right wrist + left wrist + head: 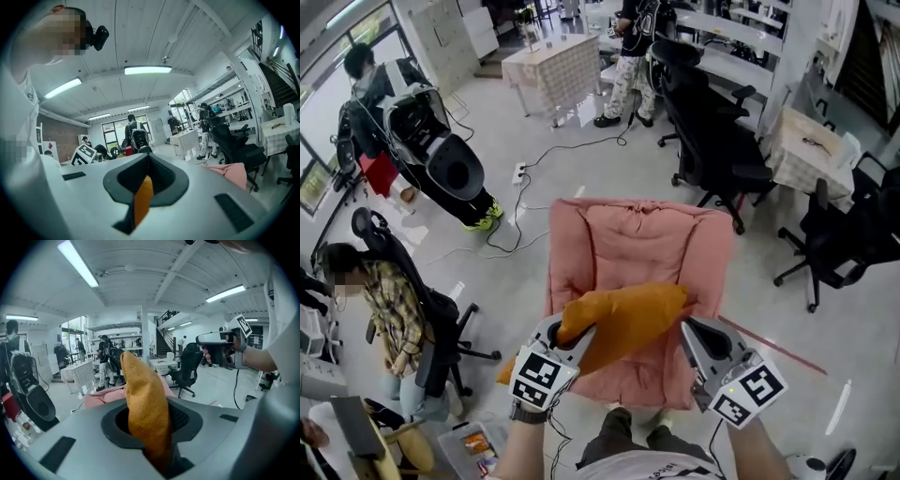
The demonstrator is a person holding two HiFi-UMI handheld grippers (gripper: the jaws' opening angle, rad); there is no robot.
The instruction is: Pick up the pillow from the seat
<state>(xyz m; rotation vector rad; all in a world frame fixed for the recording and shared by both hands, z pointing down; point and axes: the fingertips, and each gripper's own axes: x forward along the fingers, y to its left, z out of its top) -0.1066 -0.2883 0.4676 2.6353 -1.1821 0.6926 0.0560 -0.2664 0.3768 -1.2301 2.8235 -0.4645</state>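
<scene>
Orange fabric fills the middle of the head view: the pillow (623,323) hangs stretched between two hand-held tools over the front part of a pink seat (637,234). The left tongs (566,336) grip its left end and the right tongs (694,330) its right end, while one lower corner droops past the seat's left edge. The seat stands on a pale floor (581,169), with black office chairs (717,141) beyond it and a seated person in a plaid shirt (389,314) at the left.

In the left gripper view, the jaws are clamped on a thick fold of the pillow (145,404), which rises steeply out of them. The seat (105,394) shows behind and below it. At the right of this view a hand holds the other tool level.

In the right gripper view, the jaws pinch a thin orange edge of the pillow (143,201). The seat (232,172) shows low at the right, and a marker cube (84,153) sits at the left.
</scene>
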